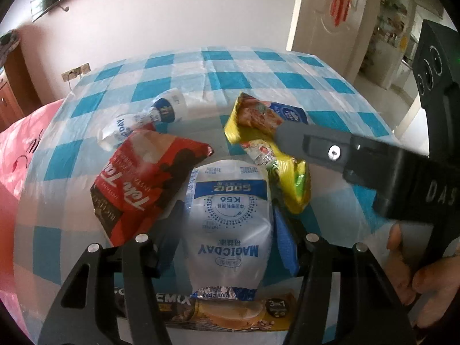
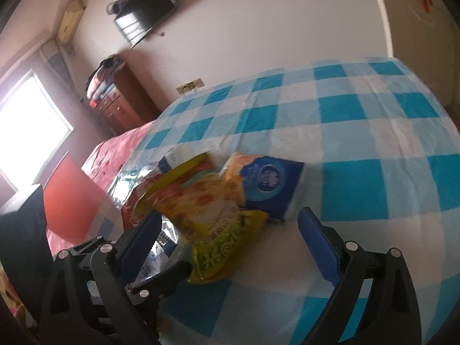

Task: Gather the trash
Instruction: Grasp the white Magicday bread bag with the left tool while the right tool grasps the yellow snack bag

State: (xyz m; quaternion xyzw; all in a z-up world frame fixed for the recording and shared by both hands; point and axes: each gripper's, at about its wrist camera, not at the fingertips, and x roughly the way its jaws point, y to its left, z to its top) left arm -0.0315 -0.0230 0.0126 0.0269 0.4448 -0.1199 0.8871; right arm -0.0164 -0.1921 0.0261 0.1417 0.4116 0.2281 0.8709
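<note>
Your left hand-held gripper is pinched on the white MAGICDAY bag (keep it tight), so bring your wide-open right hand-held gripper down over the yellow snack wrapper just beside that bag on the worktop.

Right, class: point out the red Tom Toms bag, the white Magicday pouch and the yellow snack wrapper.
red Tom Toms bag [image 1: 138, 184], left wrist view, on its red front panel.
white Magicday pouch [image 1: 230, 218], left wrist view, middle of its printed face.
yellow snack wrapper [image 2: 218, 253], right wrist view, on its yellow-green lower end.
</note>
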